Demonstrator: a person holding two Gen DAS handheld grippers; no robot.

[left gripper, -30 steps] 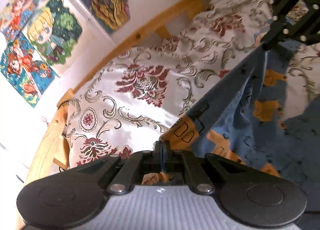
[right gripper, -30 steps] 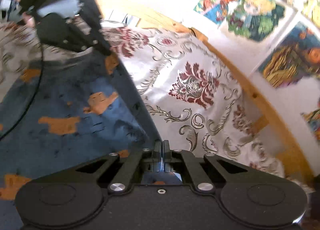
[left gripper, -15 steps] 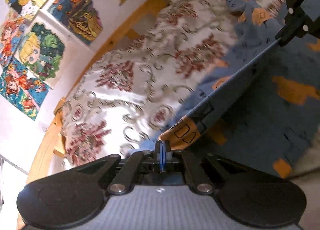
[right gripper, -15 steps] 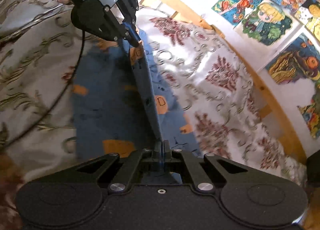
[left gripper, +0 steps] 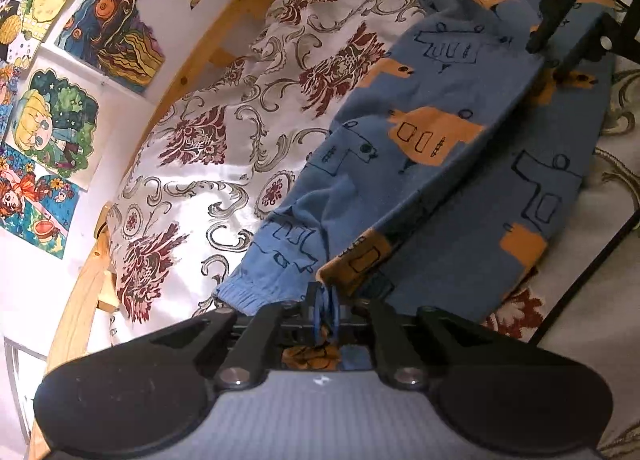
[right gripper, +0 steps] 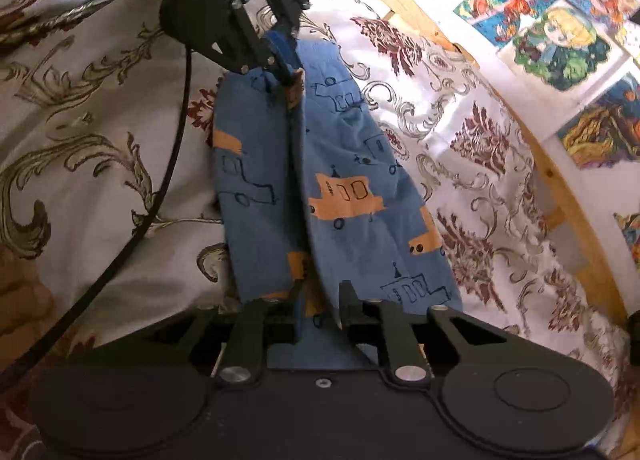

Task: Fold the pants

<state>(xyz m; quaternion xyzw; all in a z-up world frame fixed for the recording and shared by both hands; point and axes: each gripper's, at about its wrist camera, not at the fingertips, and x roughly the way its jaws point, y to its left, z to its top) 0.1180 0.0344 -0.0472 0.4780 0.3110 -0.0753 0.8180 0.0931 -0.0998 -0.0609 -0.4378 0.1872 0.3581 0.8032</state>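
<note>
Left gripper (left gripper: 326, 306) clamped on pants (left gripper: 460, 164), right gripper (right gripper: 320, 300) spread apart over them; risks dragging the fold askew

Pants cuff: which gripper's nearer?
Left. The left gripper is shut on the pants right beside the cuff; the right gripper, open, sits at the far end of the fold.
</note>
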